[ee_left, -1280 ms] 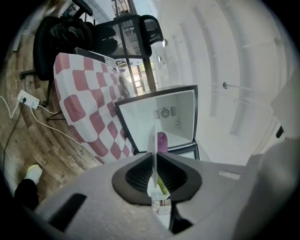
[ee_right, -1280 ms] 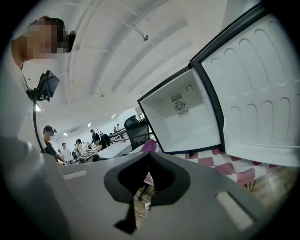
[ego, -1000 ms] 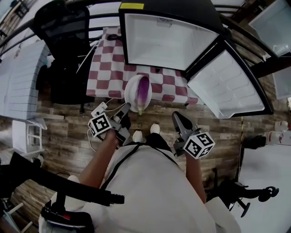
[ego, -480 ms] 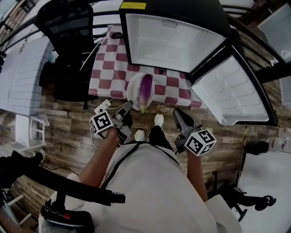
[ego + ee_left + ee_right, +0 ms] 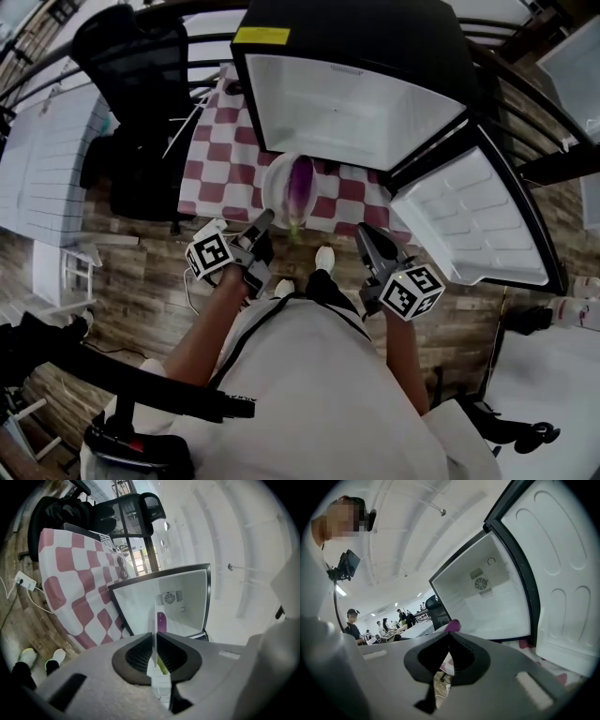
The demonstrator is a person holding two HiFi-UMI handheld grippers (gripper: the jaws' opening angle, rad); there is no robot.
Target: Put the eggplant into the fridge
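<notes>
Purple eggplant [image 5: 300, 186]: lies lengthwise on a white plate [image 5: 272, 183] at centre frame in the head view, green stem end toward the person, just below the open fridge [image 5: 347, 94].
Plate: seen edge-on in the left gripper view, its thin rim [image 5: 153, 634] runs between the jaws.
Left hand-held gripper [image 5: 263, 221]: jaws nearly together and clamped on the plate's near rim; it has the plate, not the eggplant itself.
Right hand-held gripper [image 5: 361, 232]: jaw tips meet with nothing between them; it points at the fridge from lower right of centre.
Bench [image 5: 220, 150]: red-and-white chequered cloth, under and left of the plate.
Handling, eggplant: likely light and firm, with glossy, slippery skin that bruises; being rounded, it may roll if the plate tips.
Handling, plate: stiff and gripped at one edge only, so the load hangs off the jaws; keep it level.
Where to hold: probably across the thick middle of the eggplant, or steady the plate's far rim with the free gripper.
</notes>
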